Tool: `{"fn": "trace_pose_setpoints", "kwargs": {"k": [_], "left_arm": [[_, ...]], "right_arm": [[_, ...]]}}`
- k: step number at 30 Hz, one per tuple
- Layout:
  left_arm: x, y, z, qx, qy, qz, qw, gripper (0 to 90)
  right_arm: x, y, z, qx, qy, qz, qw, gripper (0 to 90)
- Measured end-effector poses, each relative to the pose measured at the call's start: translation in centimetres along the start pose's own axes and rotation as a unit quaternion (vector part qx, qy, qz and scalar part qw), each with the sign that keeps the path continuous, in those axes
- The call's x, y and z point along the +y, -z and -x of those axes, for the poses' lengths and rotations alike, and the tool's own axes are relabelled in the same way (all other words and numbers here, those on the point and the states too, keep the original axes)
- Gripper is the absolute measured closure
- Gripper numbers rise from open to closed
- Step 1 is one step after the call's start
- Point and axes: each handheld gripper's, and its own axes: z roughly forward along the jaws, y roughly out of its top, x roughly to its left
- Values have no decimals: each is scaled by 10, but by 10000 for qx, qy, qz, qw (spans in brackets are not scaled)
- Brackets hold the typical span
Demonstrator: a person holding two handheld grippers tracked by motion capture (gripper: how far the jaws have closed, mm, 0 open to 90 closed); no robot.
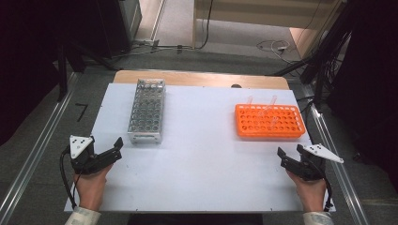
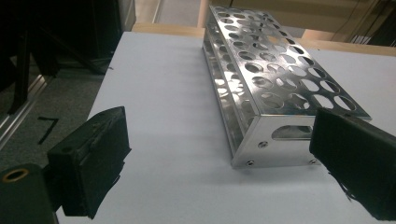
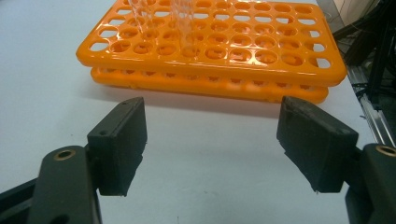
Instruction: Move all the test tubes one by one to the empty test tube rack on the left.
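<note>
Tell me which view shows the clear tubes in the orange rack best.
The high view: three clear tubes stand whole in the orange rack. The right gripper view cuts off their tops, showing lower parts. The left gripper view faces the metal rack.

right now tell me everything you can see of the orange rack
The orange rack is a glossy plastic tube rack with two stacked perforated plates, rows of round holes in the top one. It lies flat on the white table, on its right side, long edge toward the person. A few clear tubes stand in its far holes, leaning slightly. Nothing else touches it; the open right tool points at it from nearer the table edge.
</note>
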Motion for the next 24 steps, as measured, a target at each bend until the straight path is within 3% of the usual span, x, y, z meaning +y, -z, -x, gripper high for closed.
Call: {"fn": "trace_pose_setpoints", "kwargs": {"k": [24], "left_arm": [[-2,-1,3,-103,-68,-71,9999,50]], "right_arm": [[9,-9,-5,-2,244,27,9997,277]]}}
